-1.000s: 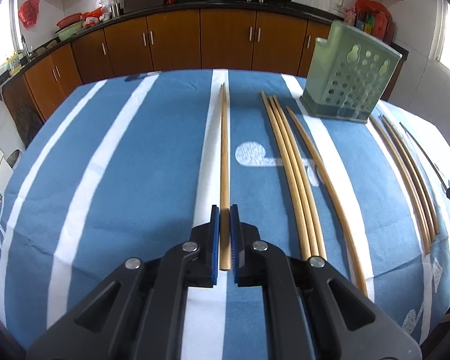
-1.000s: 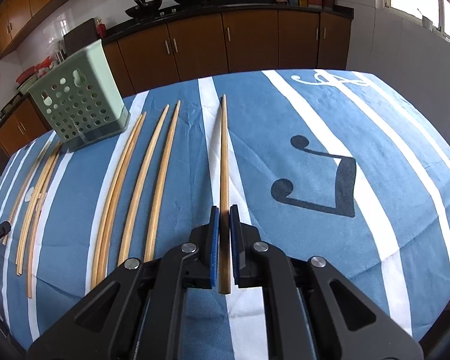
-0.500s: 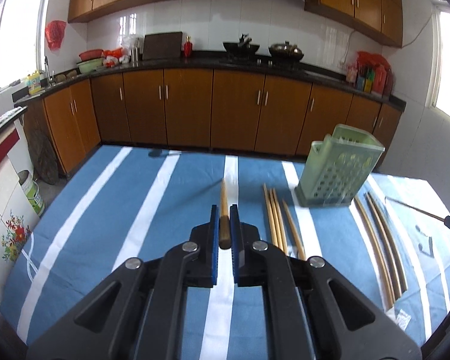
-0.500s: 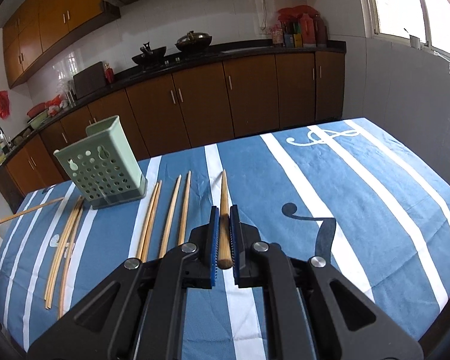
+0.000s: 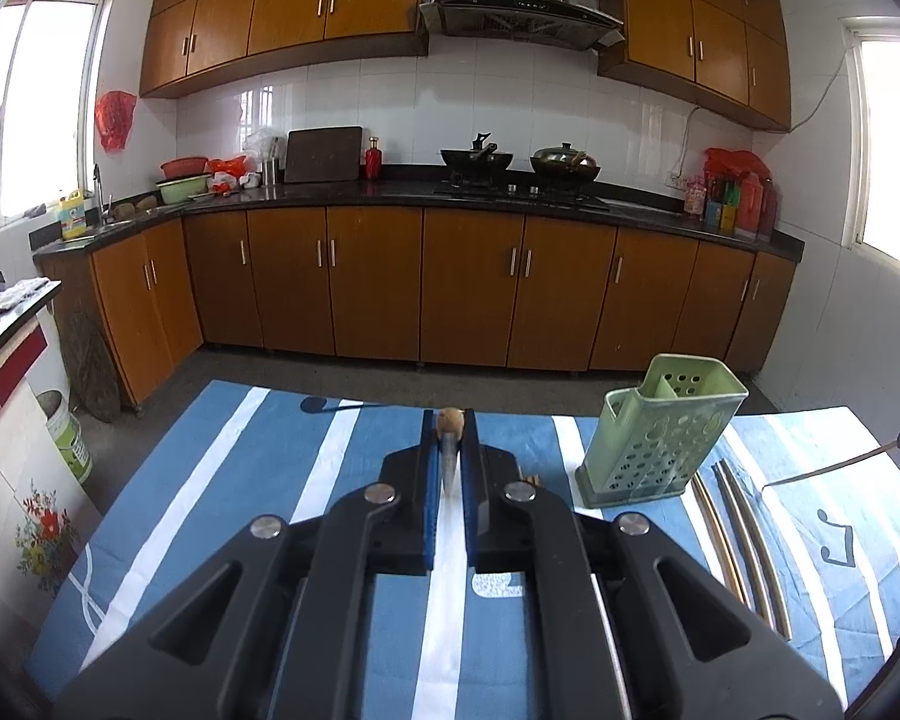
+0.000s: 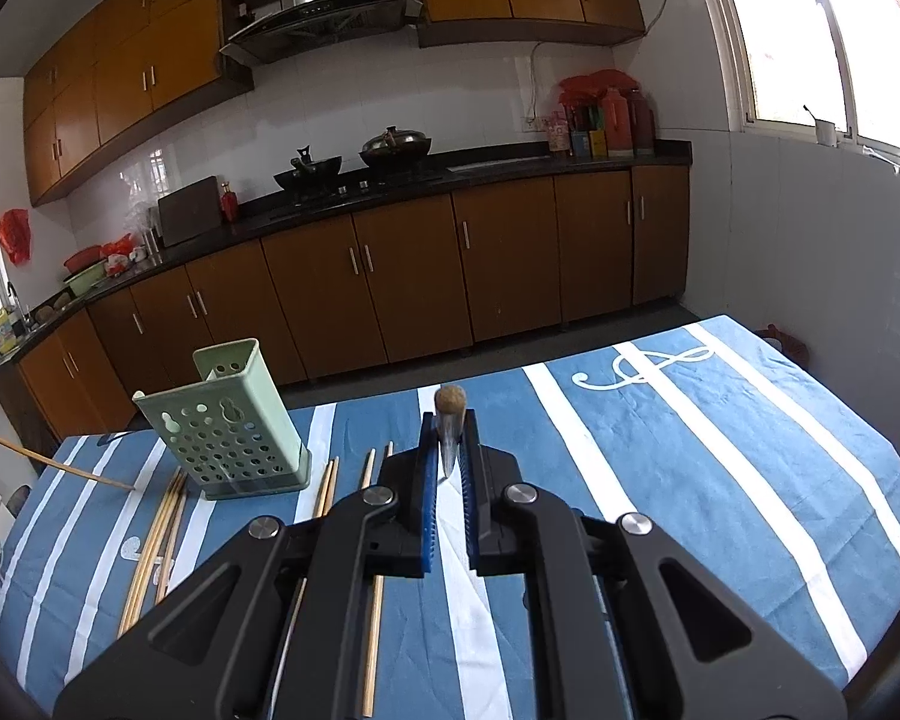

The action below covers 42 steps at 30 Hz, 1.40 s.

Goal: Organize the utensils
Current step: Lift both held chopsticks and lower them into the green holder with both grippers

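Chopsticks are clamped in both sets of jaws: the left gripper [image 5: 450, 429] pinches one chopstick [image 5: 450, 421] end-on above the blue striped bench [image 5: 258, 456], and the right gripper [image 6: 448, 420] pinches another chopstick [image 6: 449, 399]. Between them, the green perforated holder [image 6: 228, 426] stands upright on the bench, loose chopsticks [image 6: 162, 516] lying beside it.

Both the left gripper [image 5: 450, 438] and the right gripper [image 6: 449, 438] have matte black bodies with triangular cut-outs, round silver screws on the linkages, and blue ribbed pads lining the fingers [image 5: 429, 498].
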Each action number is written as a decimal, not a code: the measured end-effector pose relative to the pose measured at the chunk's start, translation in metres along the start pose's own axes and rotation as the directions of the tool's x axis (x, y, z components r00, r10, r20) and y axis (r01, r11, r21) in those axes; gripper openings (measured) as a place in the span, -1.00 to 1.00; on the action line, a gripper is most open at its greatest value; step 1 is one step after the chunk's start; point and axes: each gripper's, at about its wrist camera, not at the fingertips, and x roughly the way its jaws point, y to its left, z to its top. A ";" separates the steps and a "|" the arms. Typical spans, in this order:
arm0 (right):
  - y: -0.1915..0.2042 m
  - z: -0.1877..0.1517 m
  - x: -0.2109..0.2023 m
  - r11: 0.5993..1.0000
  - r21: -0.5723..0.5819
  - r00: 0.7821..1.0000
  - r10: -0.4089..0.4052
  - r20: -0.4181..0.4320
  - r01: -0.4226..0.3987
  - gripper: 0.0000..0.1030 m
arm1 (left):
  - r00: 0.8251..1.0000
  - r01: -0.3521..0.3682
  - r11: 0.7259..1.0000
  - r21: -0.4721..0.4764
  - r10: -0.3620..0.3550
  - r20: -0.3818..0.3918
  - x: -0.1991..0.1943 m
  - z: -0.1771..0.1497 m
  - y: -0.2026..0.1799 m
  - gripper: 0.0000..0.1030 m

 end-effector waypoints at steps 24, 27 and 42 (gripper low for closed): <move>0.071 0.130 -0.021 0.963 0.032 0.914 0.242 0.325 -0.267 -0.85 | 0.943 0.237 0.971 -0.038 -0.220 0.250 -0.044 0.150 -0.055 -0.85; 0.083 0.124 -0.007 0.962 0.015 0.918 0.256 0.303 -0.273 -0.85 | 0.943 0.257 0.966 -0.022 -0.246 0.223 -0.029 0.144 -0.077 -0.85; 0.104 0.088 0.045 0.971 -0.007 0.963 0.236 0.130 -0.238 -0.85 | 0.968 0.250 0.968 -0.008 -0.250 0.027 0.057 0.088 -0.110 -0.85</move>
